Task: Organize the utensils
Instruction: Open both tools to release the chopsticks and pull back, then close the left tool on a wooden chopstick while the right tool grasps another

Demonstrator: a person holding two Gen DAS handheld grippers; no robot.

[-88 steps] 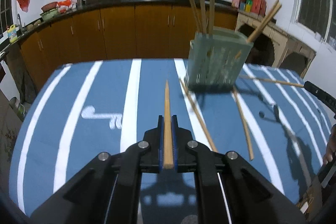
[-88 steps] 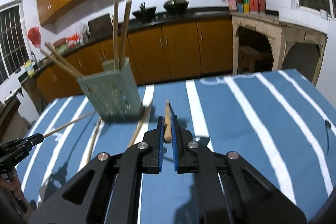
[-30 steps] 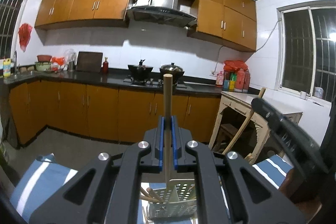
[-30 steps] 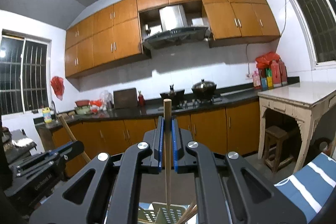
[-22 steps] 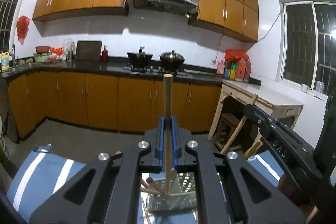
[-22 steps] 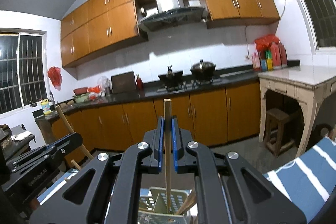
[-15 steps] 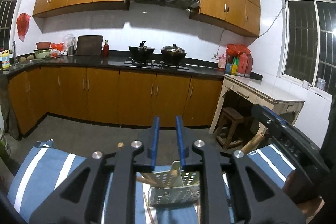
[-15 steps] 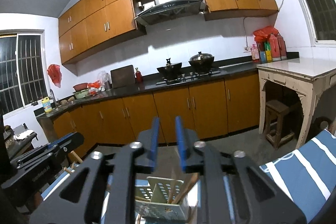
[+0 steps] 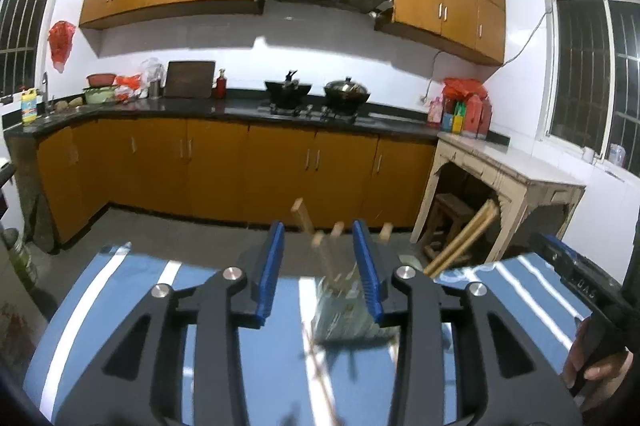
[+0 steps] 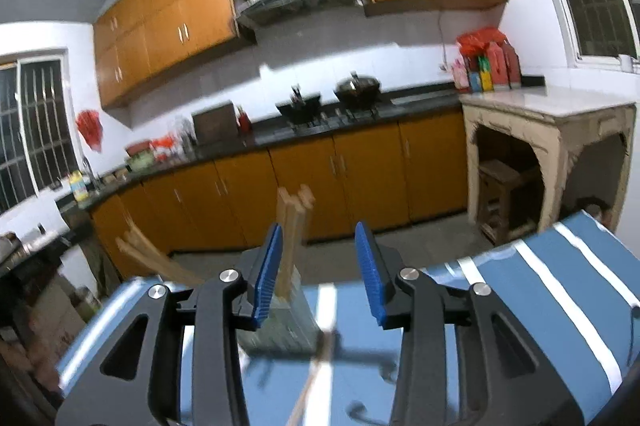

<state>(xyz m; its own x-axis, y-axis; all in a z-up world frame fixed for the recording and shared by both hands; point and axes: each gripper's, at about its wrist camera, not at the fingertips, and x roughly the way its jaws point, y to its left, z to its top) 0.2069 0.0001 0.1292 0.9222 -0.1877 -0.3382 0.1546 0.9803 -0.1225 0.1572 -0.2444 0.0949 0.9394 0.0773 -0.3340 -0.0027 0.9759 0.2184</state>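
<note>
A pale green slotted holder (image 9: 344,314) (image 10: 288,322) stands on the blue striped tablecloth (image 9: 132,290) (image 10: 560,266). Several wooden chopsticks (image 9: 300,214) (image 10: 296,218) stand upright in it, and others (image 9: 460,242) (image 10: 152,258) lean out sideways. My left gripper (image 9: 320,270) hovers just before the holder, its jaws opening with nothing between the blue pads. My right gripper (image 10: 320,274) is the same, jaws opening and empty; it also shows at the edge of the left wrist view (image 9: 576,278) with a hand (image 9: 592,374) on it. A loose chopstick (image 9: 320,366) (image 10: 312,386) lies on the cloth.
Beyond the table's far edge is bare floor, then orange base cabinets (image 9: 216,166) under a dark counter with pots. A beige side table (image 9: 500,178) (image 10: 552,122) with a stool under it stands to the right.
Both grippers let go of their upright chopsticks, which now stand in the holder. The jaws went from shut to spread, and both views dipped toward the table.
</note>
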